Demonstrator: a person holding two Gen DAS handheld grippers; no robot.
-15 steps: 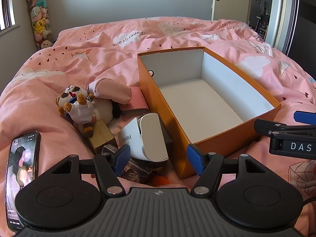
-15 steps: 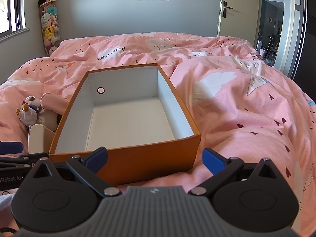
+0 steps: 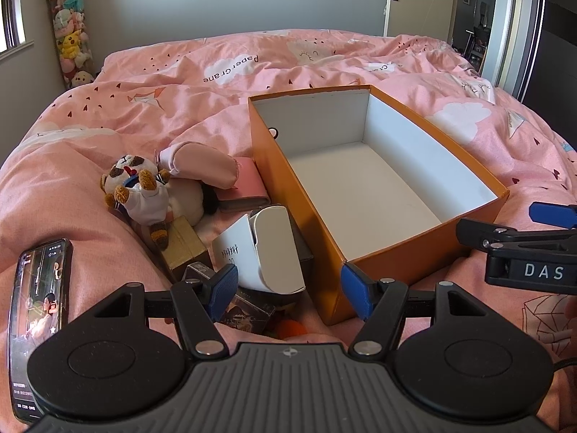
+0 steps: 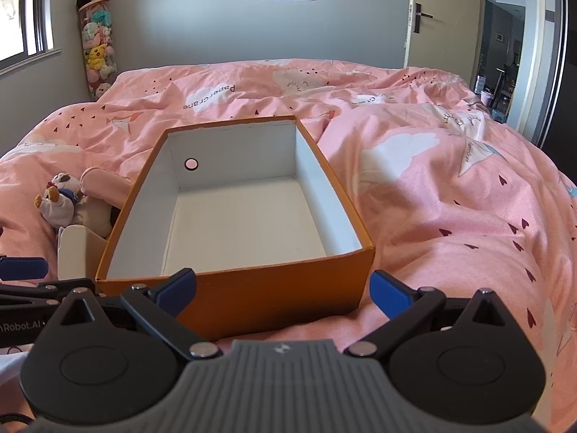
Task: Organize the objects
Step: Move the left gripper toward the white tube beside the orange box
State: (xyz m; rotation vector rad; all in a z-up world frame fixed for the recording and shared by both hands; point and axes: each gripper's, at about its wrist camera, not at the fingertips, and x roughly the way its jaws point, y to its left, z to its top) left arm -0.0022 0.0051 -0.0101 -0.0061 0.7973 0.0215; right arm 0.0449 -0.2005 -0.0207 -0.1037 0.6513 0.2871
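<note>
An orange box [image 3: 299,216] with a white, empty inside lies open on the pink bed. To its left is a heap: a plush toy [image 3: 140,195], a pink pouch [image 3: 202,162], a pink wallet [image 3: 245,184], a gold box [image 3: 184,249], a white carton [image 3: 274,252] and a dark box [image 3: 245,310]. My left gripper [image 3: 288,290] hovers open just short of the carton and the box's near corner, gripping nothing. My right gripper [image 4: 283,290] stands wide open before the orange box's [image 4: 270,299] near wall, holding nothing.
A phone [image 3: 39,303] with a lit screen lies at the bed's left edge. The right gripper [image 3: 523,245] shows at the right of the left wrist view. A tube of plush toys [image 4: 95,39] stands in the far left corner. Rumpled bedding spreads right of the box.
</note>
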